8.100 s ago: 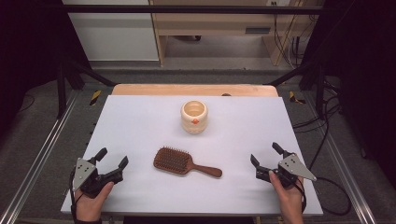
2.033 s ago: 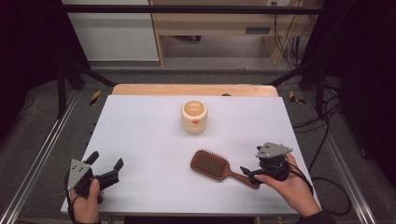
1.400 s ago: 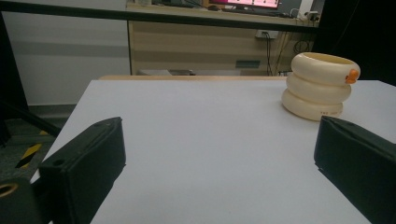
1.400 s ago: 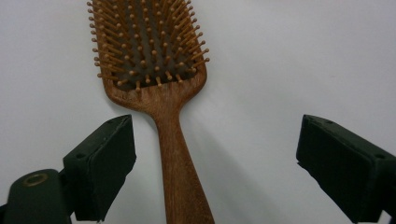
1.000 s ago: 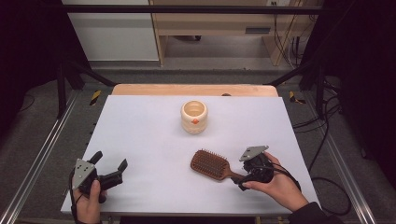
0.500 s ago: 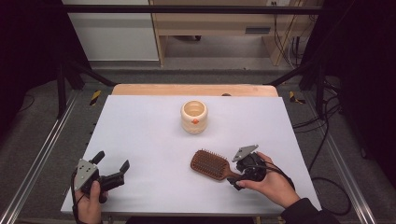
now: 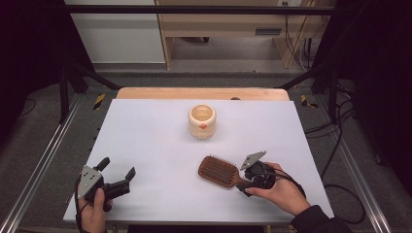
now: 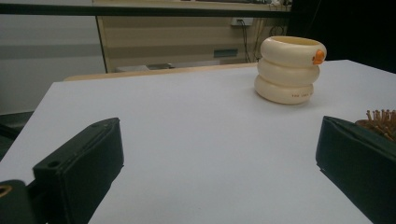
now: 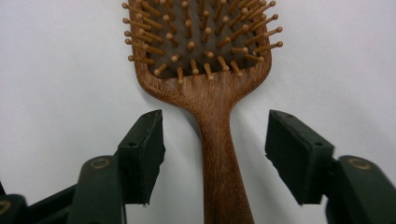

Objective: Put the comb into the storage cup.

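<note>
Since the earlier frame our right gripper [image 9: 212, 158] had slid up the hairbrush [image 9: 205, 70] handle; jaws wide open, straddling it, nothing clamped. Left gripper [image 7: 116, 180] sat open, empty. Grasp undone; cream pot [image 7: 202, 121] well ahead.

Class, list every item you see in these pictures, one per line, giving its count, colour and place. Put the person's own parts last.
hairbrush: one, brown wood, bristles up, near right part of the table, handle between the open jaws of the right gripper.
ring-stacked cup: one, cream with an orange spot, upright at the table's middle, toward the far side.
table: one, white top with a wooden strip along the far edge.
shelf unit: one, light wood, on the floor beyond the table.
left gripper: one, black with a grey plate, near left corner, jaws open.
right gripper: one, black with a grey plate, near right, jaws open.
hands: two, one on each gripper.
</note>
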Available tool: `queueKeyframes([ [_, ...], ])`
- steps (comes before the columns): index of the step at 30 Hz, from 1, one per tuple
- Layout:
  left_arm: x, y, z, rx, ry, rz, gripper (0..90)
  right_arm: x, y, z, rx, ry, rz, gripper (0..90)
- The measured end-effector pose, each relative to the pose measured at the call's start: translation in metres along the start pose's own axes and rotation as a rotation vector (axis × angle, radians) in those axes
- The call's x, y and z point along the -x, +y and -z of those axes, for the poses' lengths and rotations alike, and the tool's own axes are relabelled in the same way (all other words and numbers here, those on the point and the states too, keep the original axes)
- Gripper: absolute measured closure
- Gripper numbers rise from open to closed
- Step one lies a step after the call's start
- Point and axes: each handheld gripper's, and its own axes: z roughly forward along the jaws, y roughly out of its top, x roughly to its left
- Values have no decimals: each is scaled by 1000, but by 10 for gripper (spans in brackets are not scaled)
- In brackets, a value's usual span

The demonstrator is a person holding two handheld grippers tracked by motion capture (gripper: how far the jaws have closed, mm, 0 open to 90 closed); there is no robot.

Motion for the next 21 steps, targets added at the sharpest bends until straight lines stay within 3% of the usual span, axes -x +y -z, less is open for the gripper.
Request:
queueKeyframes([
  [8, 0, 0, 0, -5, -3, 0, 10, 0, -3, -3, -31, 14, 7, 574],
  [21, 2, -1, -2, -9, -8, 1, 10, -4, 0, -8, -69, 26, -4, 636],
])
